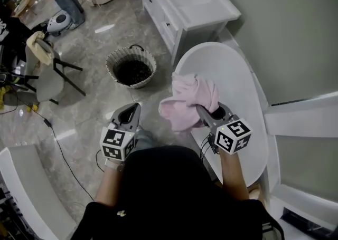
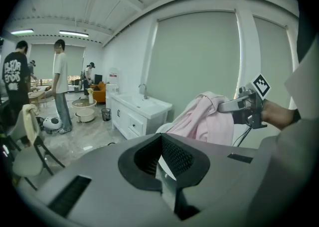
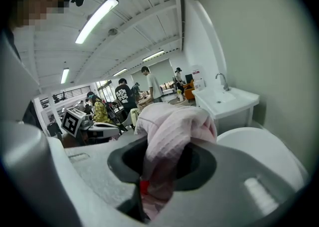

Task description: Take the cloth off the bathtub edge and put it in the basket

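Right gripper [image 1: 205, 111] is clamped on the pink cloth [image 1: 187, 102]: its jaws stand narrow with a bunch of the fabric pinched between them, and the rest bulges over the jaws and droops to the left. The cloth is held up over the left rim of the white bathtub [image 1: 232, 57]; I cannot tell whether its lowest fold touches that rim. The left gripper [image 1: 132, 112] hovers just beside the cloth over the grey floor [image 1: 84, 107], its jaws together and empty. The wicker basket [image 1: 111, 65] stands on the floor ahead of the left gripper, well apart from the cloth, near a white vanity [image 1: 211, 7]
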A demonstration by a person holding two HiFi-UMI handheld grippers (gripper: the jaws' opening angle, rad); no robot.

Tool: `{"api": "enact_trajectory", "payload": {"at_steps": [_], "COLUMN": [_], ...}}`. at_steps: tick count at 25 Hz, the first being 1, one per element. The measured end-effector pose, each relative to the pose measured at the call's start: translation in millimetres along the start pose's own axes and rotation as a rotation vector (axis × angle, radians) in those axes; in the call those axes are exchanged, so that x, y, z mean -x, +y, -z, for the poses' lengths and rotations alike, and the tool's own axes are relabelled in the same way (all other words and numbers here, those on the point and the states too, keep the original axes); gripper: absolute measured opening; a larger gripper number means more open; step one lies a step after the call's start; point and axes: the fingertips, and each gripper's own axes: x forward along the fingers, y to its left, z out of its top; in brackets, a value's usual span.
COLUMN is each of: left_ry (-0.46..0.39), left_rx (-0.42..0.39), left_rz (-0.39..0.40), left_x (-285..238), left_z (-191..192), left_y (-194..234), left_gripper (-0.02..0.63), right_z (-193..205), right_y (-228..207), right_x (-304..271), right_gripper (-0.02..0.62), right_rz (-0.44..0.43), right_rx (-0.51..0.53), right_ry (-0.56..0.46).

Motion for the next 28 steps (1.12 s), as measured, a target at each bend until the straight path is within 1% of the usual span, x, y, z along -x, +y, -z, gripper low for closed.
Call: {"api": "enact_trajectory", "payload": {"at_steps": [4,9,12,16,21,28], "left_ry": [-0.026,-0.038,-0.057,-0.056,-0.054,-0.081], "left_rx": [0.027,0.056,0.079,0.099,0.118,0.139], "left_rz": [-0.058,-0.115,-0.153,-0.171,-0.184,-0.211], "left_x": [25.3,44.6,58.9,77.2,93.7,105.5], "left_z": [-0.2,7.4,4.0,12.1,19.5,20.9], "left_y": [56.4,126.0,167.5,218.2,259.5,283.6], "left_gripper": [0.014,0.014,0.014,0.014,0.012,0.014], "right_z": [-13.8,-26.5,-34.9,-44.0,-52.6,-57.6], "right_y": [39.0,79.9,105.0,137.0,163.7,181.7], "right_x": [-53.0,-124.4,-163.9,-213.0,-255.1,-287.9], "right_gripper": [0.115,0.114,0.114,0.115,0.115,0.115], "right_rz": [-0.067,-0.144,-0.173,-0.195,-0.215,-0.24], "right_rx": [0.021,0.044,0.058,0.065,0.066,0.082], "right_ry": [0.021,0.047,0.062,0.077,0.091,0.109]}}
